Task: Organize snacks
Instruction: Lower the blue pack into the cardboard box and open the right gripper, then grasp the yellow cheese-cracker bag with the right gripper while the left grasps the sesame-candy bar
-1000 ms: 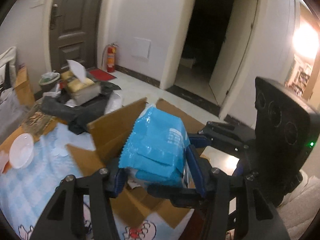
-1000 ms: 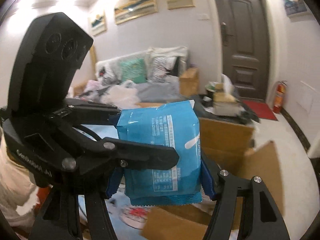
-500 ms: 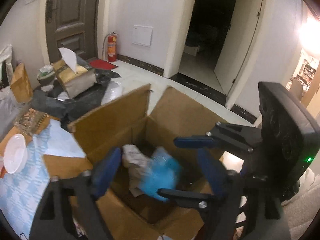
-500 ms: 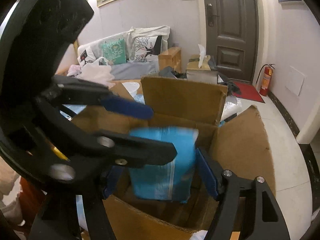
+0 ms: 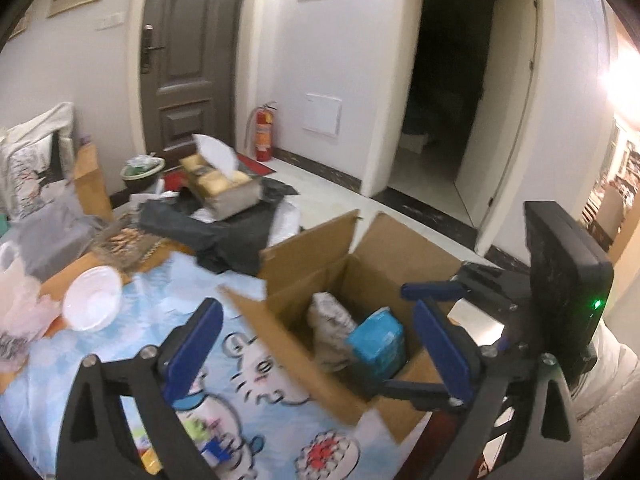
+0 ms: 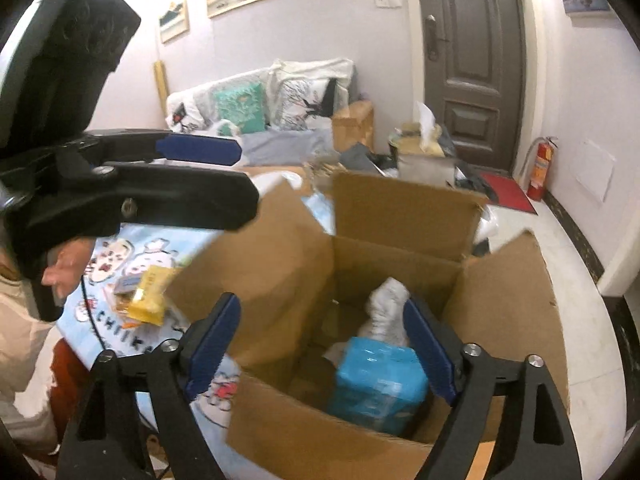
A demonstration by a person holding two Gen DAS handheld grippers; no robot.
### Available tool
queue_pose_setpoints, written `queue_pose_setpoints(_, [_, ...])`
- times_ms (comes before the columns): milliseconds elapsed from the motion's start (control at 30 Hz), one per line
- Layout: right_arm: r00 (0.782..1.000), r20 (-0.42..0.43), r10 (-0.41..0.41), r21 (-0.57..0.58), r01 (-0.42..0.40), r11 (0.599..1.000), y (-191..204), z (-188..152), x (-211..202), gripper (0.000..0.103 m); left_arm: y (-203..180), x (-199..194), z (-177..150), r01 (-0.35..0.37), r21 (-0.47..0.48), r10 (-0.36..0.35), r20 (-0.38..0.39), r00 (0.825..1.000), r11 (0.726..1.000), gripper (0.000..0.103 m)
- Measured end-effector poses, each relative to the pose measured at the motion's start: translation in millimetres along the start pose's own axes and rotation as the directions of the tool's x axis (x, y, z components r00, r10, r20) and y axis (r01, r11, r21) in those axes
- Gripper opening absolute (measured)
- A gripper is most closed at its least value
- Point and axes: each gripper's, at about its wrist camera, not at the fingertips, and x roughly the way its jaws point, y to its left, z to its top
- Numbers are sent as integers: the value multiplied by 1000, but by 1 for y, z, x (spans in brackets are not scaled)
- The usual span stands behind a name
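The tablecloth (image 6: 120,332) at lower left of the right wrist view reads "CHIIK"; print on the blue snack bag (image 6: 378,386) is too blurred to read; a second ago both grippers clamped that bag, and now it lies inside the cardboard box (image 6: 280,264), lower centre; the left gripper (image 5: 316,344) and right gripper (image 6: 320,346) have fingers spread apart, holding nothing.

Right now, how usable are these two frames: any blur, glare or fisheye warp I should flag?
Left wrist view: blown-out lamp glare at the right edge, doorframes bowed by the fisheye, the cardboard box slightly smeared. Right wrist view: blue snack bag and yellow packet motion-blurred, ceiling light flaring at top, dark corner vignetting.
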Motion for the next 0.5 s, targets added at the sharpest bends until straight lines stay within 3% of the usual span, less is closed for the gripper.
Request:
queue_pose_setpoints(67, [1000,27,9,-27,-8,1000,17,5,-8,92,11,-21,-8,-45,-16,45,23,999,999,102])
queue_pose_setpoints(233, [995,54,79,-114,-72,991,67,19,-15,96,41,-72,-40,-140,-66,143,46,989,988,102])
queue_pose_setpoints(300, [993,40,107,-144,-100,984,88,24,-10,100,55,-90,-57,-182,-95,186,39,982,979,102])
queue_pose_setpoints(500, [990,2,138,-235,-134,963,162,26,16,100,94,-125,-109,-291,-166,293,-11,956,942,102])
